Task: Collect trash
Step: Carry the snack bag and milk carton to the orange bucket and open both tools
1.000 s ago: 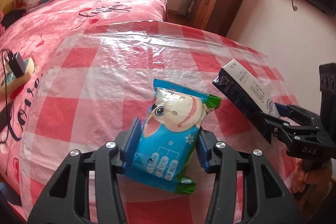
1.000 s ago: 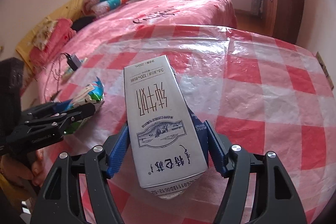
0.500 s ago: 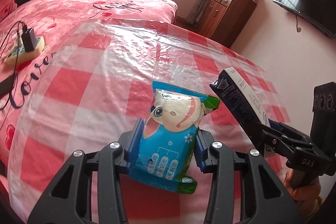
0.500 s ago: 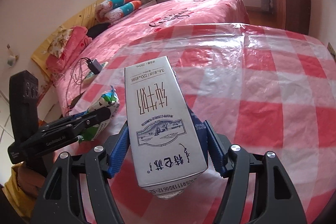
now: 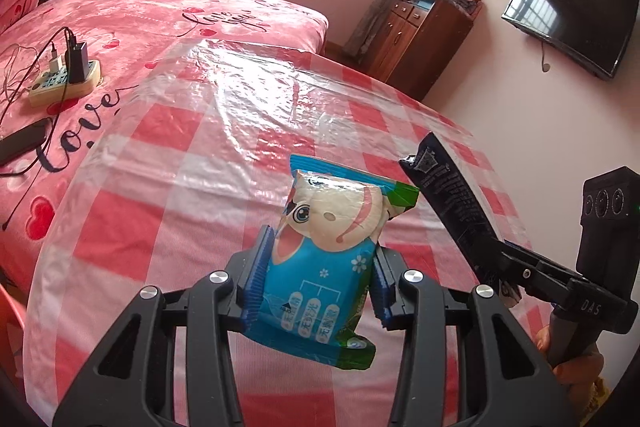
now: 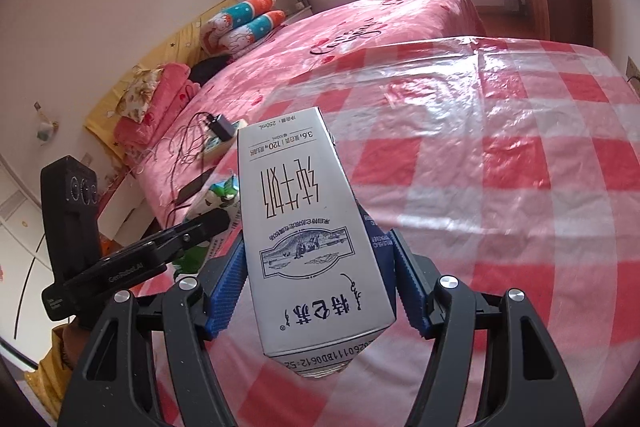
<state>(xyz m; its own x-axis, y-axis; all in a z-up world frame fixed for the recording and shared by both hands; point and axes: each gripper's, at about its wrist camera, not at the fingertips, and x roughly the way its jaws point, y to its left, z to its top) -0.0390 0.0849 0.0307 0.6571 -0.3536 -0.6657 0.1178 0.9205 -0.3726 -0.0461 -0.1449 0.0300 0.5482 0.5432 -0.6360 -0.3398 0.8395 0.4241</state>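
We found the left gripper [image 5: 318, 283] closed on one snack packet [image 5: 324, 267], blue and white with a cartoon face. The packet sat in the lower centre of the left wrist view, pinched at its lower half between the blue pads [image 5: 256, 283], its long axis running forward along the fingers and its upper end free above them.

The right gripper [image 6: 316, 291] was closed on one milk carton [image 6: 308, 235], grey-white with printed characters. In the right wrist view the carton filled the centre of the frame, long axis also forward along the fingers, its base end toward the camera. Seen from the left wrist view, the same carton [image 5: 452, 211] rose at a slant in the right of the frame, just beside the packet but apart from it.

Both items were held clear above the counter [image 5: 192, 163], which carried a red-and-white checked cloth under clear plastic. We counted two pieces of trash, one per gripper, and saw no further loose trash on the cloth.

No bin or bag appeared in either view. We judged that the coming move depended on finding one outside the frames, and that neither gripper could take anything more until it had let go of its load.

Beyond the counter lay a pink bed [image 6: 384, 23], with one power strip [image 5: 64, 83] at the left of the left wrist view.
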